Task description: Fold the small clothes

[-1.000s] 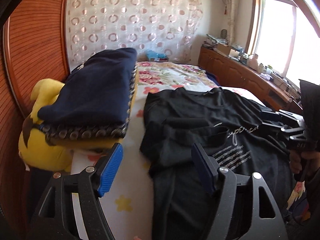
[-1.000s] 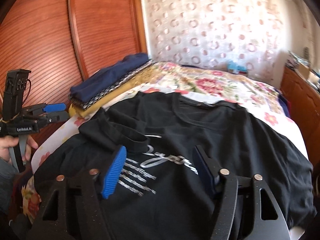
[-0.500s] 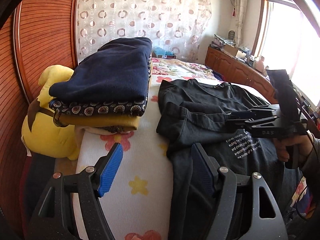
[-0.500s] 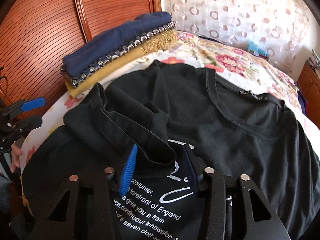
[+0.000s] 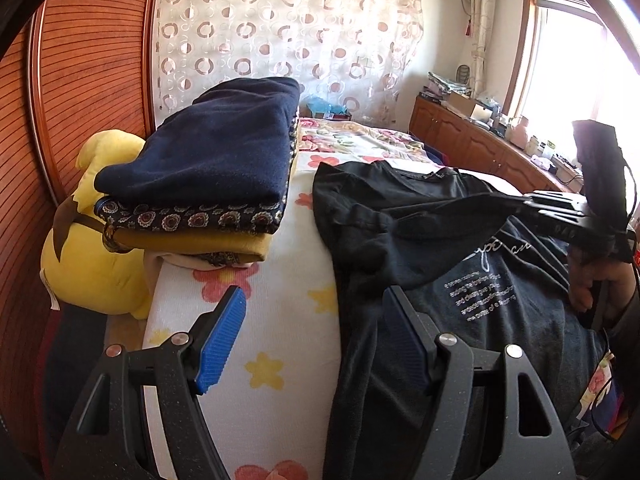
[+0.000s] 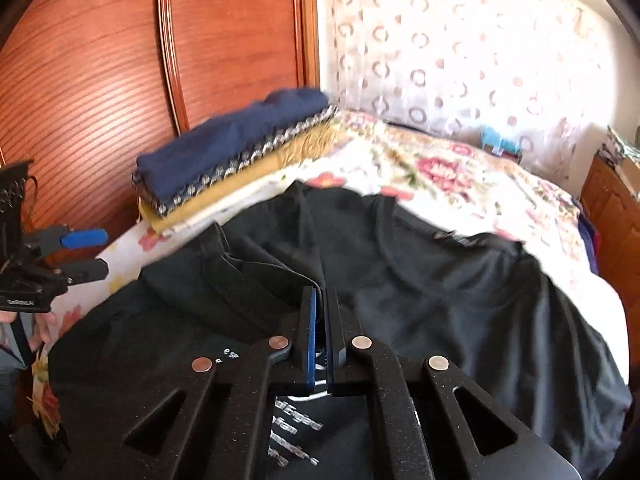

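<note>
The right gripper (image 6: 319, 312) has just squeezed together on the sleeve (image 6: 256, 276) of the black T-shirt (image 6: 440, 300) (it lies on the flowery bed (image 5: 280, 320)). The left gripper (image 5: 312, 332) stays wide apart, holding nothing.

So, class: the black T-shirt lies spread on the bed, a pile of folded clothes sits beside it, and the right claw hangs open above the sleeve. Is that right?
Not quite. The right claw is not open: the right wrist view shows its jaws just closed on the sleeve of the black T-shirt. The pile of folded clothes does sit beside it on the bed.
</note>
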{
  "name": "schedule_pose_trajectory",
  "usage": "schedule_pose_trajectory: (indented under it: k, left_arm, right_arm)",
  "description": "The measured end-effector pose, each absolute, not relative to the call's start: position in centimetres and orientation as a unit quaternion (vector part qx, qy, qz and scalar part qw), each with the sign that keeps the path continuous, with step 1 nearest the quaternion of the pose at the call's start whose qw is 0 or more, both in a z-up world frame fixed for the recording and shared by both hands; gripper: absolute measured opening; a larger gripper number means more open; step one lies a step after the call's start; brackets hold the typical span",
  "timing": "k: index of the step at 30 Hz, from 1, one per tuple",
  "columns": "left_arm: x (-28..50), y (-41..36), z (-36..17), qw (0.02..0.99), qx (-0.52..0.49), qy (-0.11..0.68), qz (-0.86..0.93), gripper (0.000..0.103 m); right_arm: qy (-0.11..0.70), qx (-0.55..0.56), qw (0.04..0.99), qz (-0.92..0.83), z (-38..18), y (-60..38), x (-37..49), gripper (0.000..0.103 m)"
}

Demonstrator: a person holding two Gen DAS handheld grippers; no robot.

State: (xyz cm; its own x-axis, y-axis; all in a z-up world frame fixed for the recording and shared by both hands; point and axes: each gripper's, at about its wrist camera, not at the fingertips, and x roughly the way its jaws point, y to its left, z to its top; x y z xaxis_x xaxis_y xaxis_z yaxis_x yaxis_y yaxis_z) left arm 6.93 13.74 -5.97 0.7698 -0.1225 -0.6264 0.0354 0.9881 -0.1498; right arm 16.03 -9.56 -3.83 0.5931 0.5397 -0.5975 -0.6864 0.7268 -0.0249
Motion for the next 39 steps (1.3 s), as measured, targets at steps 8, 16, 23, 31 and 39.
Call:
schedule_pose_trajectory:
  k: [8,16,23,31,39]
  left_arm:
    - [7.3,12.3,-5.8,0.937,-0.057,0.34,-0.054,0.072]
    - [6.8,11.9,-6.9,0.933,-0.049,0.353,-0.049,0.072]
    - [5.7,13.0,-7.0,0.933,-0.057,0.353,-0.038,0.072]
    - [5.2,13.3,-7.4,0.933,-0.065,0.353,-0.037,0.072]
    - [5.1,13.2,-7.1,0.934,-0.069,0.347,-0.039,0.072]
  right_arm:
    - [0.316,-0.14,0.903,0.255,-6.7,-13.6,17.0,0.009]
    - [0.312,-0.098,0.888,0.322,-6.4,-12.7,15.9,0.033]
    - [0.318,-0.105,0.858,0.391,-7.3,-8.1,16.6,0.037]
    - [0.376,-0.122,0.828,0.397,-9.9,-4.3,21.2,0.037]
    - [0.344,-0.123,0.832,0.417,-8.3,-6.5,19.7,0.007]
